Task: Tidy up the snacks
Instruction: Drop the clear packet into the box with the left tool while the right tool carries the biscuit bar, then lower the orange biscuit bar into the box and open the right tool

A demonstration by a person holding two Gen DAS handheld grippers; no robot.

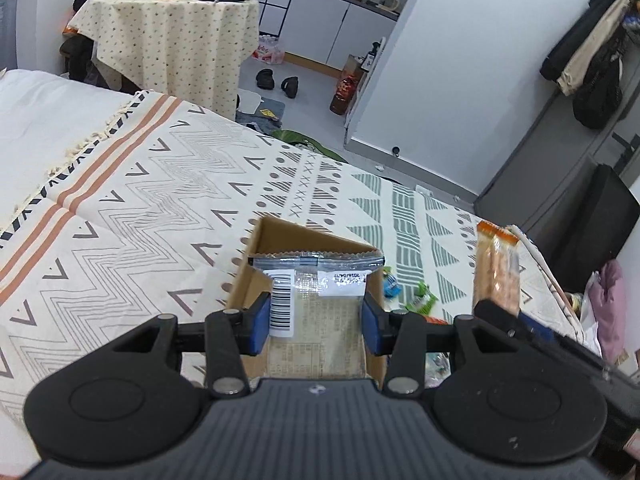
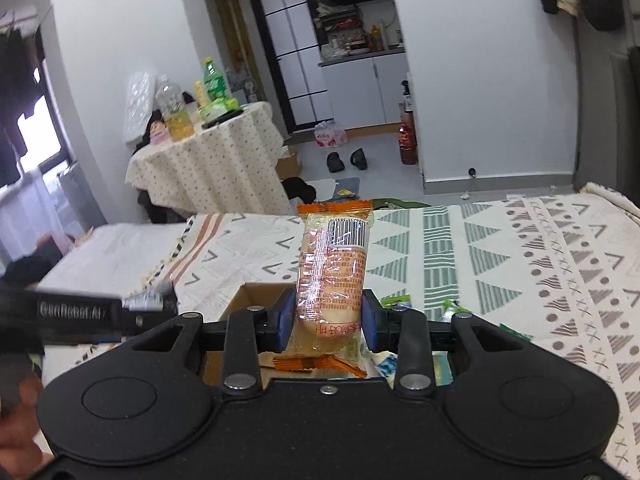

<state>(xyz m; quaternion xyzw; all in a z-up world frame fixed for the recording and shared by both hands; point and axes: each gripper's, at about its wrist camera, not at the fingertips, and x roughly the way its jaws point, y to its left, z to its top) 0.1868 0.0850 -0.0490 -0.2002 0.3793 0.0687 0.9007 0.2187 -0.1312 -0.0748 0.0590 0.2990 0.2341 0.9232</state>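
My left gripper is shut on a flat grey snack packet with a barcode label, held over the open cardboard box on the patterned bedspread. My right gripper is shut on an orange-wrapped snack packet, held upright above the same box. In the left wrist view that orange packet shows at the right, above the right gripper's black body. Several small loose snacks lie on the cover just right of the box.
The patterned bedspread covers the bed. A round table with bottles stands behind it. Slippers and an oil bottle sit on the floor. A person's hand shows at lower left in the right wrist view.
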